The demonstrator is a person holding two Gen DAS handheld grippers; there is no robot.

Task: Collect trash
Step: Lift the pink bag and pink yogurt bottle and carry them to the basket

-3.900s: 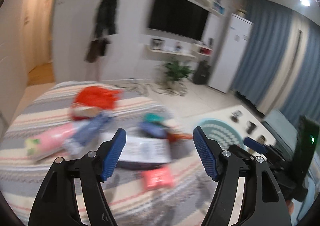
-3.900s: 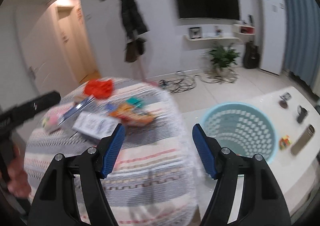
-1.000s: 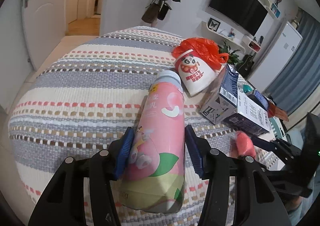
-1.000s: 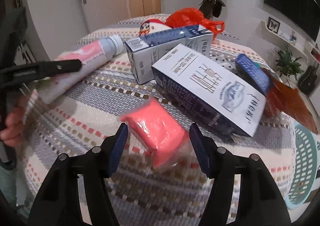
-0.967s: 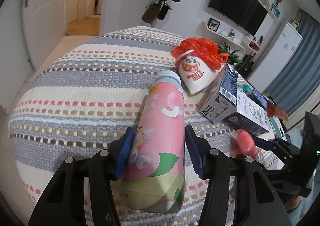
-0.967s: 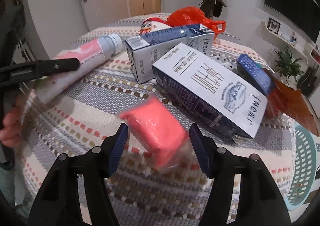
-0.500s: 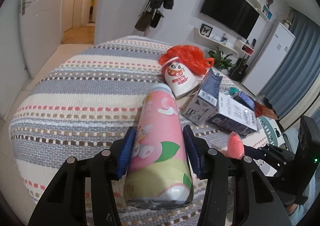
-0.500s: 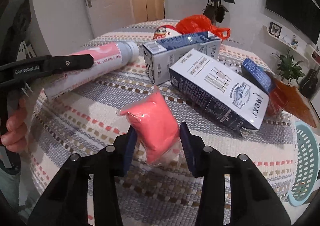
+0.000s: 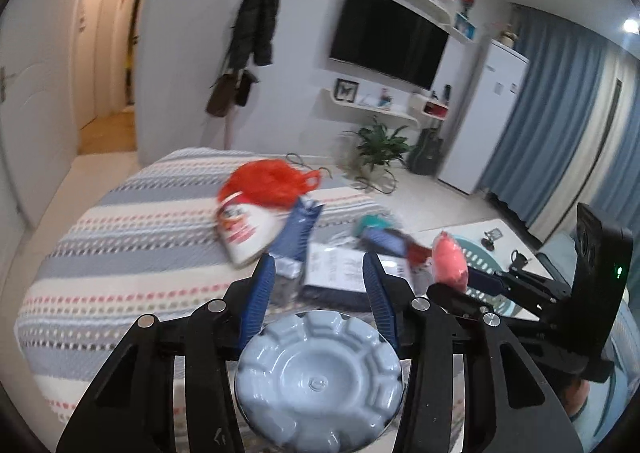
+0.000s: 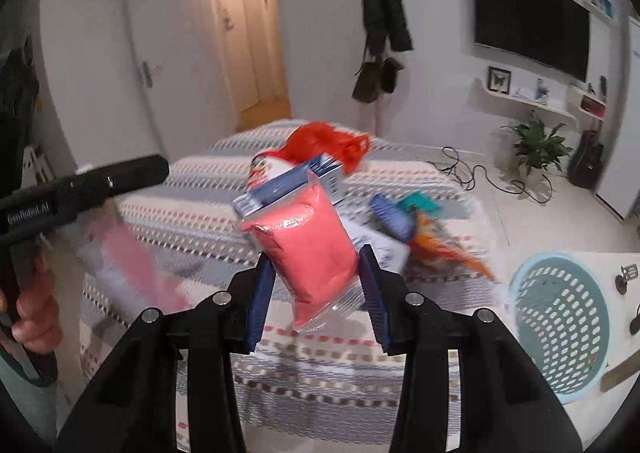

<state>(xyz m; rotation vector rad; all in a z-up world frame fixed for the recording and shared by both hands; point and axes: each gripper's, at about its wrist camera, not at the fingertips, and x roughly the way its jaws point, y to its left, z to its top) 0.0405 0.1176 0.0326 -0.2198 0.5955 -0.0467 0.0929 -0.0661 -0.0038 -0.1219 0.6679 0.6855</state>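
Note:
My left gripper holds a pink drink bottle, and its jaws are closing on it. The bottle's grey-blue base faces the camera, lifted off the striped cloth. In the right wrist view that bottle is a pink blur under the left gripper. My right gripper is shut on a soft pink packet, raised above the cloth; the packet also shows from the left. A light blue basket stands low on the right.
On the cloth lie a red plastic bag, a white printed cup, two dark blue cartons and small blue and orange wrappers. A white low table with small items stands beside the basket.
Both grippers have risen with their loads. The bottle has tipped so its base now faces the left camera. The pink packet has come up off the cloth, and the view is blurred.

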